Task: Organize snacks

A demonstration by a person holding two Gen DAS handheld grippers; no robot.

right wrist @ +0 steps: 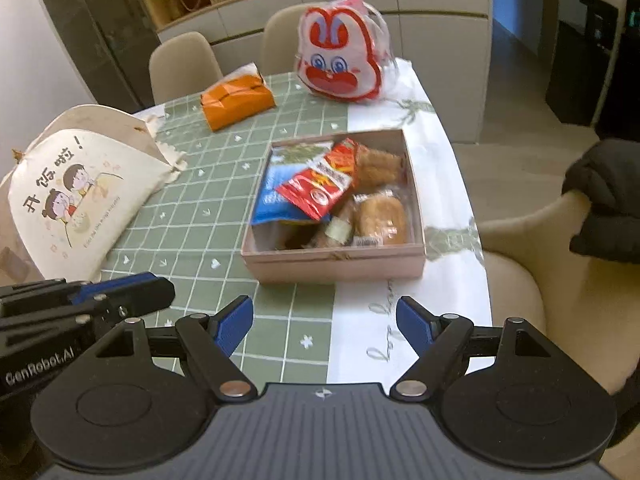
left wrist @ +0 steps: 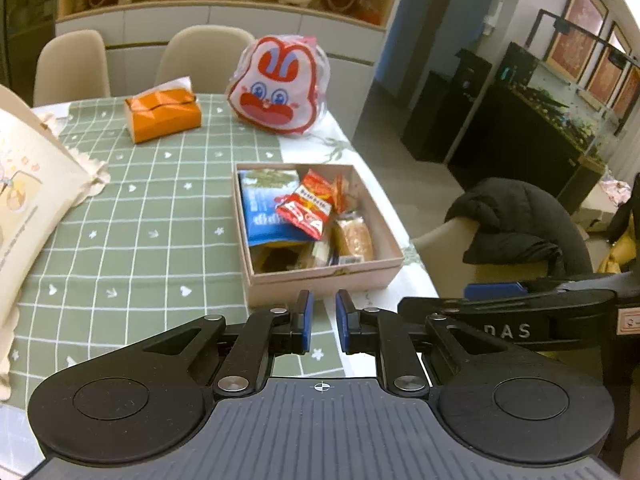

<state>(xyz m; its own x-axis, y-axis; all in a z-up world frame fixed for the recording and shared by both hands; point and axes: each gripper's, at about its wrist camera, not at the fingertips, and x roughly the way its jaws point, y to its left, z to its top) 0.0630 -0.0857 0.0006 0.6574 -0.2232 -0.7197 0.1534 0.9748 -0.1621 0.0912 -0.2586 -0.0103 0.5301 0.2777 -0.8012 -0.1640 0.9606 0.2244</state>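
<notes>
A shallow pink cardboard box (left wrist: 320, 276) (right wrist: 332, 260) sits near the table's right edge, holding several snacks. A red packet (left wrist: 306, 210) (right wrist: 320, 188) lies on top of a blue bag (left wrist: 260, 208) (right wrist: 272, 196), and a wrapped bun (left wrist: 354, 238) (right wrist: 380, 216) is on the box's right side. My left gripper (left wrist: 324, 316) hovers just short of the box's near wall, shut with nothing between its blue pads. My right gripper (right wrist: 324, 312) stands open and empty over the tablecloth, in front of the box. Each gripper shows at the edge of the other's view.
On the green checked tablecloth (right wrist: 192, 216) lie an orange tissue box (left wrist: 164, 114) (right wrist: 236, 100), a rabbit-face bag (left wrist: 280, 88) (right wrist: 340, 64) and, at the left, a cream tote bag (left wrist: 32, 200) (right wrist: 76, 196). A chair with a black jacket (left wrist: 520, 220) (right wrist: 608, 196) stands right of the table.
</notes>
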